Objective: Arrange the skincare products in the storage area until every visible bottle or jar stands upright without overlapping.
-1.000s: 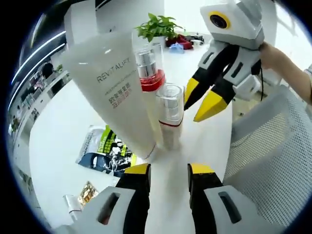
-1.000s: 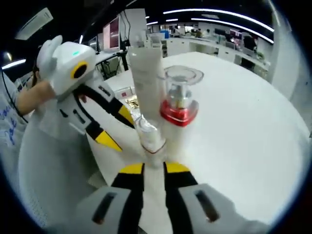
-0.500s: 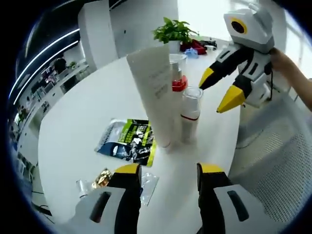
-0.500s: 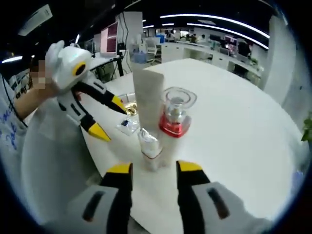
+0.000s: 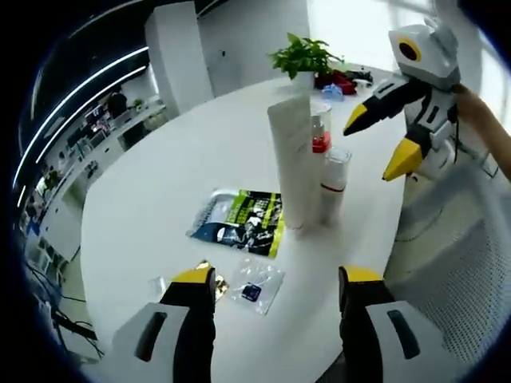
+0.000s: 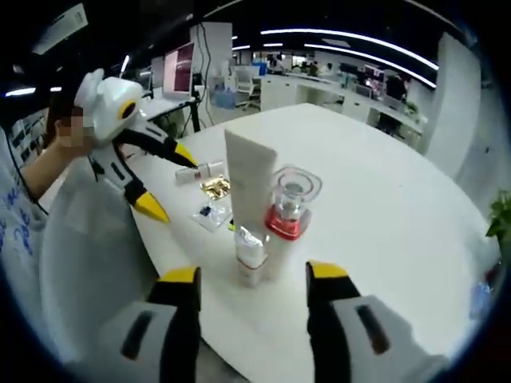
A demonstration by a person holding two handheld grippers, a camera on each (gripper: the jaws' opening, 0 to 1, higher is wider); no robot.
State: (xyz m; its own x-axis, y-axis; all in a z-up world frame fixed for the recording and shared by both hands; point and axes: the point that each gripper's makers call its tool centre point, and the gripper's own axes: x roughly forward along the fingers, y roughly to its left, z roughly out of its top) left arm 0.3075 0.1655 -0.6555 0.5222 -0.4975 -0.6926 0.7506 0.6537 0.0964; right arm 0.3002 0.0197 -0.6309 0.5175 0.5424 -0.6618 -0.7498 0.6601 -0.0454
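Standing ahead of both spread, empty tools, the tube looks light and tippy; grip it low, judging by shape.

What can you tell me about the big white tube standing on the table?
The white tube is a tall, flat, plastic-looking squeeze tube. It stands upright with its narrow end down on the white table and its wide flat end up. Faint printing runs down its front, too small to read. It sits close beside two clear-capped bottles, a taller one with a red collar and a shorter one; whether they touch is unclear. Neither gripper holds it.
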